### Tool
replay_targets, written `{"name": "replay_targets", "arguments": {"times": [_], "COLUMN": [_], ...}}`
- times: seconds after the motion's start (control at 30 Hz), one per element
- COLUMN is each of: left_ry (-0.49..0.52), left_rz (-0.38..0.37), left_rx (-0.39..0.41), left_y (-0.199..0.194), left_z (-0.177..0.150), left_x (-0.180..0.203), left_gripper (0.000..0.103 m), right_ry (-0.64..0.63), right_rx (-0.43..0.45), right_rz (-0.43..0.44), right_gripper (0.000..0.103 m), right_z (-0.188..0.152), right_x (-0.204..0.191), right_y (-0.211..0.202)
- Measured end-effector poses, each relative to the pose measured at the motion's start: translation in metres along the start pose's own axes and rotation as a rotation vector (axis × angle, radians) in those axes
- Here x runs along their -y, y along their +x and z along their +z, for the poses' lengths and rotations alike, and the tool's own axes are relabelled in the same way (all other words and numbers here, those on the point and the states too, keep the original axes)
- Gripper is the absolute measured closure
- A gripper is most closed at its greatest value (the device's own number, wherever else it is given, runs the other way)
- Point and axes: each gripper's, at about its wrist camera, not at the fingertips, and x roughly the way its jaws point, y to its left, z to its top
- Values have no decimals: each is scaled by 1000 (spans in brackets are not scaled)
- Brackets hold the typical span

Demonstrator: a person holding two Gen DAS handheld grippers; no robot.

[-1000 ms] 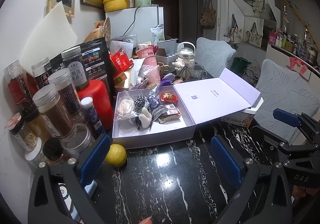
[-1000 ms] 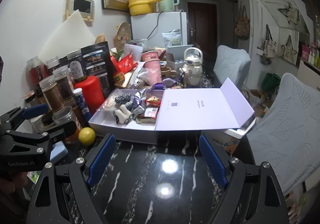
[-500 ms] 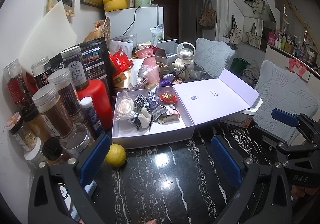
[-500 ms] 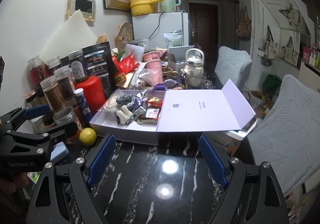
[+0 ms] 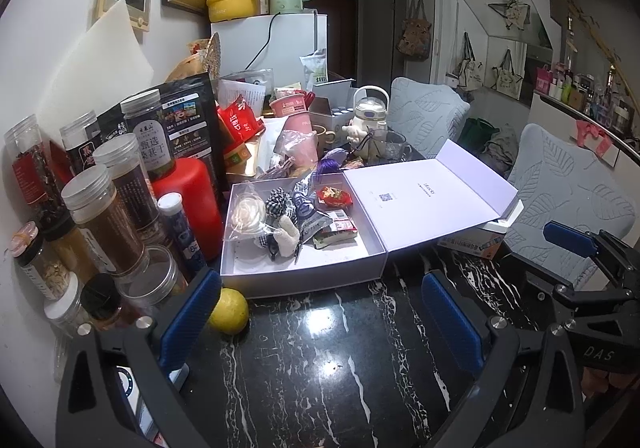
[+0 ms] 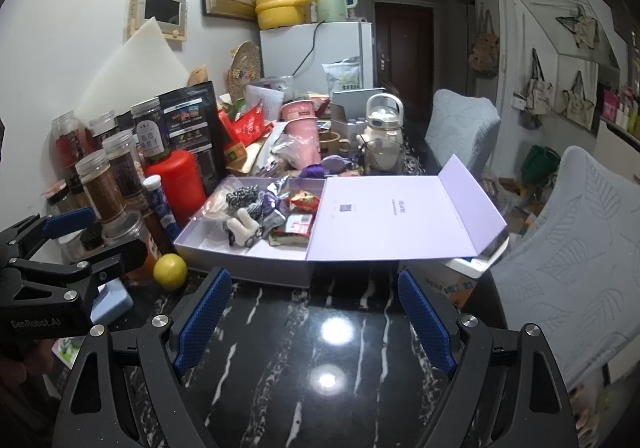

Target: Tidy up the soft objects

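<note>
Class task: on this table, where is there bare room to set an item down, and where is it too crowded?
Free: the black marble tabletop in front of the lavender box, right of the lemon; also the box's bare front floor. Crowded: the jars on the left and the clutter behind the box.

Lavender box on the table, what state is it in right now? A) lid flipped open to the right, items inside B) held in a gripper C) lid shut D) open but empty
A: the lavender box sits on the black marble table with its lid folded out to the right, and soft items such as the white plush toy lie inside it.
</note>
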Motion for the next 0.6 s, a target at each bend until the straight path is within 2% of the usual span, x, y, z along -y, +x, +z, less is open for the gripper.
{"name": "replay_targets", "arguments": {"times": [0.6], "left_ry": [19], "left_rz": [-26], "left_rx": [-6], "left_y": [3], "left_z": [2], "left_x": [12], "left_gripper": [0], "right_ry": [11], "right_rx": [4], "right_rz": [-15], "right_gripper": [17], "right_z": [0], "right_x": [9], "right_y": [-4]}}
